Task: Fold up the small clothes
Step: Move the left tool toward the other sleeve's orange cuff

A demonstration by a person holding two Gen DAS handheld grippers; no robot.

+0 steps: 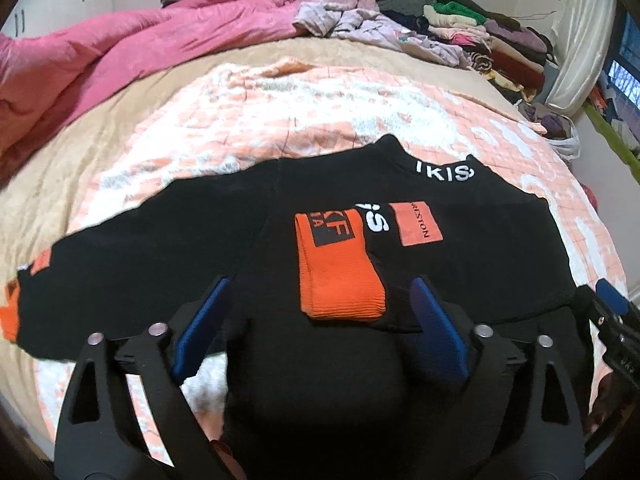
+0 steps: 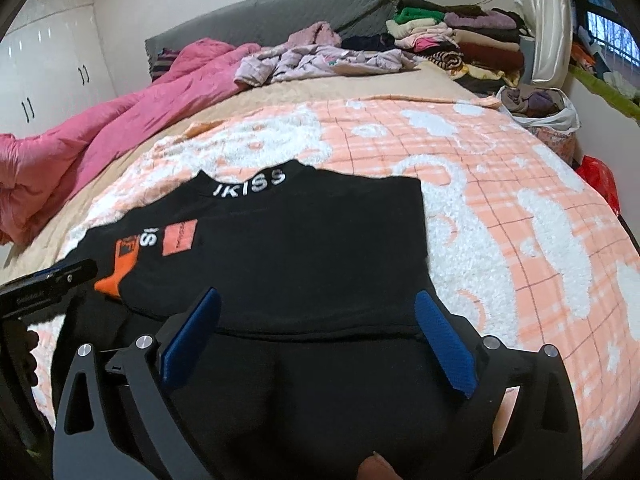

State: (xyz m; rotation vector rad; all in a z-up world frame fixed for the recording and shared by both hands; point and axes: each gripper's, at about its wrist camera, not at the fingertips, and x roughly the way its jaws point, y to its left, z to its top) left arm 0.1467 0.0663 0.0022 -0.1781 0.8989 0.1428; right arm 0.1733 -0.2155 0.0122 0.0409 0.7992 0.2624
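Note:
A small black sweater (image 1: 168, 248) with white "IKISS" on the collar lies flat on the orange-and-white blanket (image 1: 320, 104). Its right sleeve, with an orange cuff (image 1: 340, 276), is folded across the chest; the left sleeve stretches out to the left. My left gripper (image 1: 320, 292) is open, its blue pads either side of the cuff just above the lower body. My right gripper (image 2: 318, 304) is open over the sweater's (image 2: 300, 256) lower right part. The right gripper's tip shows at the left view's right edge (image 1: 612, 304); the left gripper's tip shows in the right view (image 2: 60, 276).
A pink quilt (image 1: 120, 48) lies bunched at the far left of the bed. Loose lilac clothes (image 2: 320, 60) and stacked folded clothes (image 2: 460, 40) sit by the grey headboard. A bag of clothes (image 2: 536, 108) stands off the bed's right side.

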